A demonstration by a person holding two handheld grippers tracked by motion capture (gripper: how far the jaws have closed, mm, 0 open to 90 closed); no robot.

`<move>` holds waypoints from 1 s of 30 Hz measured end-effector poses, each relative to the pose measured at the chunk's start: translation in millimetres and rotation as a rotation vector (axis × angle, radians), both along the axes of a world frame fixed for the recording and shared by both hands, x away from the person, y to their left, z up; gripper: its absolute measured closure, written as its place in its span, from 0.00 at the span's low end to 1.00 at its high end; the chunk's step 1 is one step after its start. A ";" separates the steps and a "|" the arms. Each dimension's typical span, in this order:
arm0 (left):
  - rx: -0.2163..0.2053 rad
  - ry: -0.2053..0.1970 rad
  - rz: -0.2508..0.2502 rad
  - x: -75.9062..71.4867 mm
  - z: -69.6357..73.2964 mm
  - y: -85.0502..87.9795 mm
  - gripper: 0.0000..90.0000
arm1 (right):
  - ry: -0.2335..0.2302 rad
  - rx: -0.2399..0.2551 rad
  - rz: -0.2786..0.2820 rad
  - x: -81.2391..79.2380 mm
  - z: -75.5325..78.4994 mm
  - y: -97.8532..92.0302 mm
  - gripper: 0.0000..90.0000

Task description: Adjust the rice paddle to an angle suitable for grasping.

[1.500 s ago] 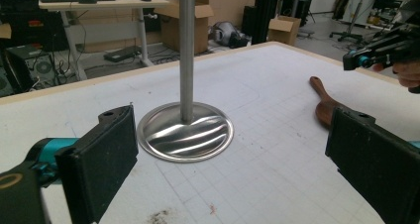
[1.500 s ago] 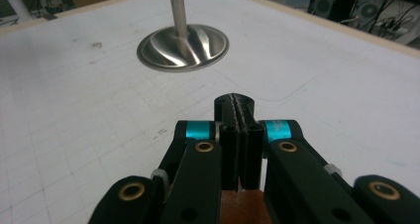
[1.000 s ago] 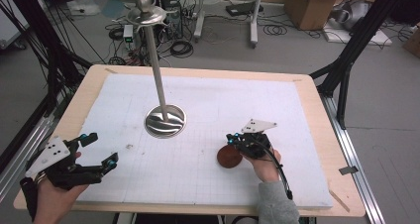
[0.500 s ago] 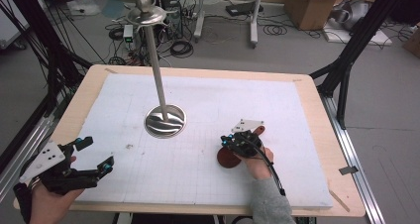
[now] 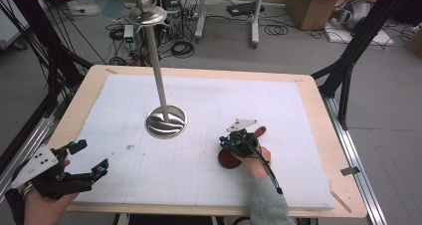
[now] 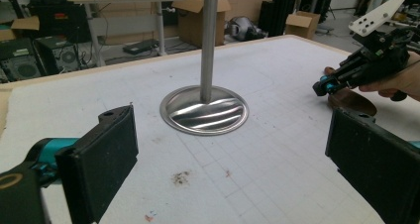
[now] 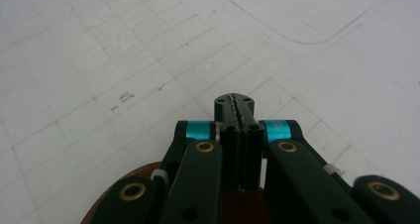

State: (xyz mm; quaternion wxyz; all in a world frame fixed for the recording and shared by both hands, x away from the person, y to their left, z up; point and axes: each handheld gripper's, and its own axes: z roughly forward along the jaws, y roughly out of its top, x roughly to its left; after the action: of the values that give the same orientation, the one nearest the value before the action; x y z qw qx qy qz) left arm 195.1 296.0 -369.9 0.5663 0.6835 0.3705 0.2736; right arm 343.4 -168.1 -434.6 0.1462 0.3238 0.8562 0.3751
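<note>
Our right gripper (image 5: 230, 144) is closed, seemingly empty, over the brown wooden spoon (image 5: 230, 159) on the worktop (image 5: 308, 110); we should open before lowering onto its bowl. Our left gripper (image 5: 88, 158) waits open, apart.

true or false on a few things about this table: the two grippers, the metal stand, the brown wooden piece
1. The left hand-held gripper has its jaws wide apart. True.
2. The right hand-held gripper is open around the stand's pole. False: its jaws are shut, above the brown wooden piece.
3. The metal stand stands upright on the white mat. True.
4. The left hand-held gripper holds the brown wooden piece. False: nothing is between its jaws.
5. The brown wooden piece lies left of the stand in the high view. False: it lies to the right.
</note>
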 end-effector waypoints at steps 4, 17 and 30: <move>0.006 0.005 0.000 -1.1 -1.1 0.0 0.07 | 0.008 -0.009 -0.005 1.9 -0.8 1.9 1.00; 0.010 0.013 0.005 -4.6 -3.3 2.9 0.07 | 0.023 -0.038 -0.045 7.5 -5.0 0.0 1.00; 0.003 0.012 -0.009 2.3 -3.1 -1.0 0.07 | 0.048 -0.060 -0.030 0.8 -2.2 1.1 1.00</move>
State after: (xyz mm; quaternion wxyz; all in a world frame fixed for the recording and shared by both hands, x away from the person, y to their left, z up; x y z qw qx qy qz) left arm 197.4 295.0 -373.0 0.5642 0.6876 0.3704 0.2677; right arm 344.2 -166.9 -436.8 0.1410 0.3408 0.8654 0.3392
